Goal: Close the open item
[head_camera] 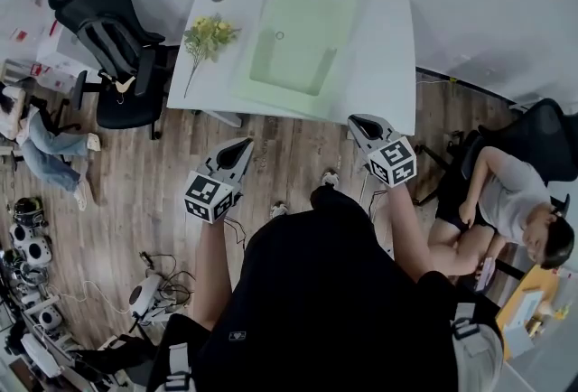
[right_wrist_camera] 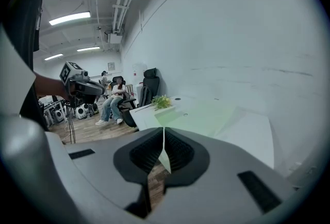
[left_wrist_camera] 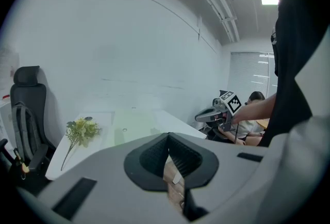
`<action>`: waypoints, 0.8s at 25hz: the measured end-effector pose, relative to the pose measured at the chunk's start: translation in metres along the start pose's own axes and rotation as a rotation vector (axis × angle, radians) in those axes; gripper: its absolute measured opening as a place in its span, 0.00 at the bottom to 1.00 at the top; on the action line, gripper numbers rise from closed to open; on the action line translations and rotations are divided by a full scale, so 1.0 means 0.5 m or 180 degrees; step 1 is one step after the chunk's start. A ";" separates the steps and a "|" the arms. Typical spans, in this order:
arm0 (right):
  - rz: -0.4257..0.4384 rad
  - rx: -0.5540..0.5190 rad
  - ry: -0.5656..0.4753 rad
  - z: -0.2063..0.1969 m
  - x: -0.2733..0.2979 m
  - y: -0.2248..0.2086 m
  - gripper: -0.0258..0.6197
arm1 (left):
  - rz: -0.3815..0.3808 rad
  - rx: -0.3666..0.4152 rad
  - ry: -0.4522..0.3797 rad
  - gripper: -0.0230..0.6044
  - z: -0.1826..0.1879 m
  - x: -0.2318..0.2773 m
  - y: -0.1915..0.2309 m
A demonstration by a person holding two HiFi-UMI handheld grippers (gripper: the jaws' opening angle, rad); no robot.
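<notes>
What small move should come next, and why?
Probably bring both grippers forward toward the table. The left gripper and right gripper hang shut and empty over the wood floor, short of the table's near edge, and the pale green item appears to lie open, untouched.

Open pale green case [head_camera: 293, 42] on white table [head_camera: 384, 56], yellow flowers [head_camera: 209, 35] beside, black chair [head_camera: 113, 38]
</notes>
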State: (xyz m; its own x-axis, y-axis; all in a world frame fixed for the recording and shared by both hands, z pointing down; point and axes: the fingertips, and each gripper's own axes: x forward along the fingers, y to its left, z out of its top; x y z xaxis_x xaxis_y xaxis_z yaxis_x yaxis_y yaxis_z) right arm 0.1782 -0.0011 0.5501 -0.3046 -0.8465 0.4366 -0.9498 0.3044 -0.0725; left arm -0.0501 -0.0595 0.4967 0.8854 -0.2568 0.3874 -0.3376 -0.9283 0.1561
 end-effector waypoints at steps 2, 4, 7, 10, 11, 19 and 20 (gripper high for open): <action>0.0037 -0.0018 -0.0014 0.007 -0.005 -0.039 0.05 | 0.0077 0.0007 0.0102 0.04 -0.006 0.025 -0.003; 0.0082 -0.0044 -0.0032 0.014 -0.009 -0.079 0.05 | 0.0163 -0.0064 0.0128 0.04 -0.008 0.043 -0.008; 0.0127 -0.0063 -0.0024 0.018 -0.012 -0.146 0.05 | 0.0274 -0.0194 0.0076 0.04 0.004 0.074 -0.015; 0.0200 -0.0063 0.0007 0.017 -0.010 -0.200 0.05 | 0.0366 -0.0241 0.0112 0.04 0.012 0.106 -0.021; 0.0234 -0.0066 0.0017 0.017 -0.008 -0.214 0.05 | 0.0394 -0.0250 0.0125 0.04 0.014 0.115 -0.024; 0.0386 -0.0181 0.0051 0.035 0.025 -0.291 0.05 | 0.0464 -0.0329 0.0207 0.04 0.010 0.168 -0.037; 0.0385 -0.0205 0.0052 0.041 0.032 -0.298 0.05 | 0.0449 -0.0334 0.0237 0.04 0.007 0.174 -0.034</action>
State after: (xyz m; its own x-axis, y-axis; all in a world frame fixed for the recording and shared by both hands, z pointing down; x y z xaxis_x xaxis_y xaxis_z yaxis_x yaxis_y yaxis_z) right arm 0.3136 -0.0688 0.5494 -0.4149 -0.7950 0.4426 -0.8995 0.4315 -0.0681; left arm 0.0338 -0.0671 0.5244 0.8022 -0.3581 0.4777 -0.4916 -0.8503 0.1881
